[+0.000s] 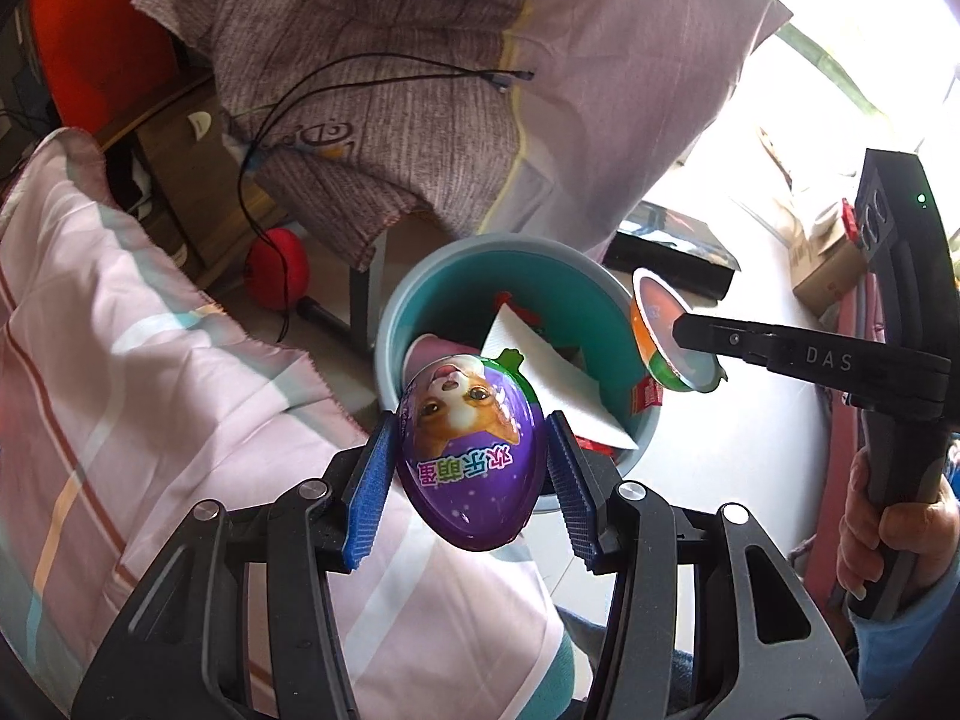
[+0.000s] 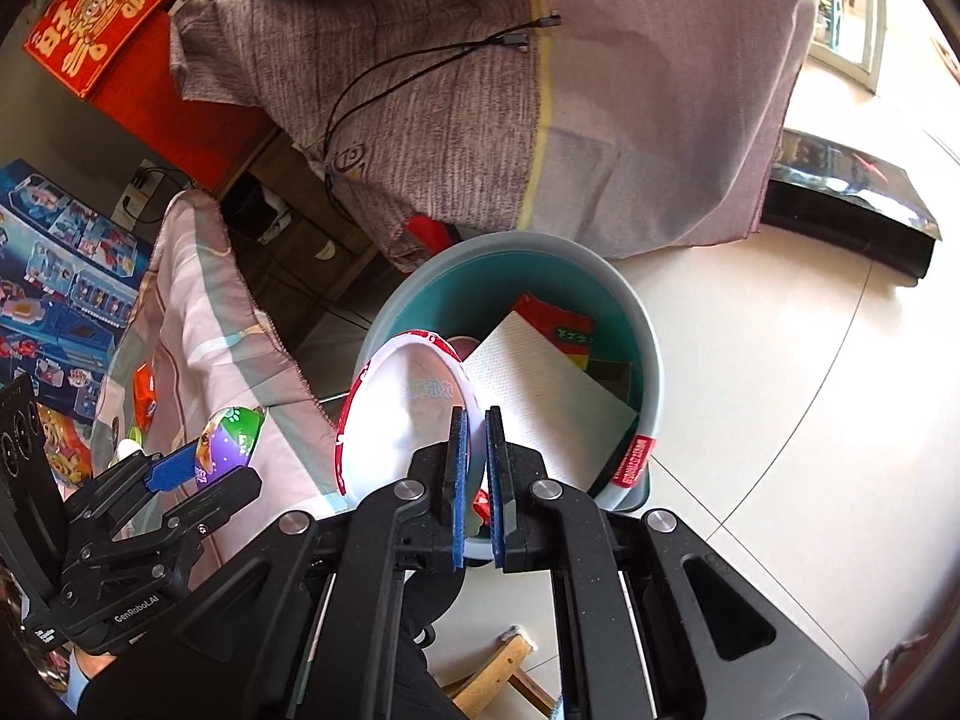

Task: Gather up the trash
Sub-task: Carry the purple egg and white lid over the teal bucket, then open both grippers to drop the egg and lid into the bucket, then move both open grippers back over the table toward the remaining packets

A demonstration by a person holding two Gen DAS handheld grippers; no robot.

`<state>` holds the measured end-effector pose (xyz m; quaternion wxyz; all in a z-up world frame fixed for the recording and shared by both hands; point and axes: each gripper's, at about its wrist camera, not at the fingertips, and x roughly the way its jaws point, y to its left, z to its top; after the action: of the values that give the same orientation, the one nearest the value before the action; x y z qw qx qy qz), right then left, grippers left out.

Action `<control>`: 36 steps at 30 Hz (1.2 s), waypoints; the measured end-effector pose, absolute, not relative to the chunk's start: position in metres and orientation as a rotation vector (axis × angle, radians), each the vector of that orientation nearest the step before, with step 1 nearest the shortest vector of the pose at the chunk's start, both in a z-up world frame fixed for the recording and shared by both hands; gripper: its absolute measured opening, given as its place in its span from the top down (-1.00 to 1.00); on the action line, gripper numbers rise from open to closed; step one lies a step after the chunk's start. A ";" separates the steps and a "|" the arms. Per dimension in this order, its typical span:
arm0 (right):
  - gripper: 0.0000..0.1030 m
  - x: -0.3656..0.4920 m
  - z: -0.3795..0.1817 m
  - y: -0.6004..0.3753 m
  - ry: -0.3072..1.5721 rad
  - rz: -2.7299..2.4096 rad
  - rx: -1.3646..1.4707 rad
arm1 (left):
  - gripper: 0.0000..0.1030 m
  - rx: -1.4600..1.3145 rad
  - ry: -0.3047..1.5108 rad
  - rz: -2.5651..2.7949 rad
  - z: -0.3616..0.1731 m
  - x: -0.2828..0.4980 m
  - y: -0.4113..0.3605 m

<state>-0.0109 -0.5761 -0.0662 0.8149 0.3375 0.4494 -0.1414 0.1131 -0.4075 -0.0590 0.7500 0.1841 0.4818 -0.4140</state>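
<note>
My left gripper (image 1: 471, 468) is shut on a purple egg-shaped toy shell with a puppy picture (image 1: 471, 450), held over the near rim of a teal trash bin (image 1: 540, 276). My right gripper (image 2: 477, 420) is shut on the rim of a white plastic cup with a red edge (image 2: 402, 420), held above the same bin (image 2: 654, 372). In the left wrist view the cup (image 1: 666, 342) hangs at the bin's right rim in the right gripper (image 1: 702, 330). The bin holds a white paper sheet (image 2: 540, 396) and red wrappers (image 2: 561, 324). The left gripper (image 2: 198, 468) with the egg (image 2: 231, 435) shows at left in the right wrist view.
A pink striped bedsheet (image 1: 120, 372) lies left of the bin. A grey-purple cloth (image 2: 540, 120) with a black cable (image 2: 420, 60) hangs behind it. A red ball (image 1: 279, 267) sits on the floor. A dark box (image 2: 852, 198) lies on the white tile floor (image 2: 810, 420) at right.
</note>
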 end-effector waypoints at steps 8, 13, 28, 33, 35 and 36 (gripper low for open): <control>0.88 -0.006 -0.075 -0.587 0.978 -0.313 0.736 | 0.01 0.410 1.083 -0.917 -0.072 0.120 -0.423; 0.88 -0.004 -0.078 -0.590 0.986 -0.324 0.737 | 0.01 0.411 1.102 -0.936 -0.080 0.123 -0.432; 0.28 -0.002 -0.080 -0.600 1.005 -0.365 0.754 | -0.65 0.453 1.125 -0.927 -0.102 0.128 -0.452; -0.44 -0.003 -0.078 -0.599 1.010 -0.405 0.737 | -0.80 0.431 1.136 -0.900 -0.098 0.132 -0.443; -0.46 -0.001 -0.081 -0.597 1.031 -0.401 0.747 | -0.83 0.414 1.139 -0.890 -0.096 0.132 -0.436; -0.46 0.000 -0.082 -0.595 1.041 -0.398 0.747 | -0.84 0.408 1.141 -0.888 -0.095 0.132 -0.434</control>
<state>-0.0004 -0.5949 -0.0816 0.7833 0.3460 0.4826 -0.1843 0.1315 -0.4336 -0.0951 0.7310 0.1852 0.5182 -0.4035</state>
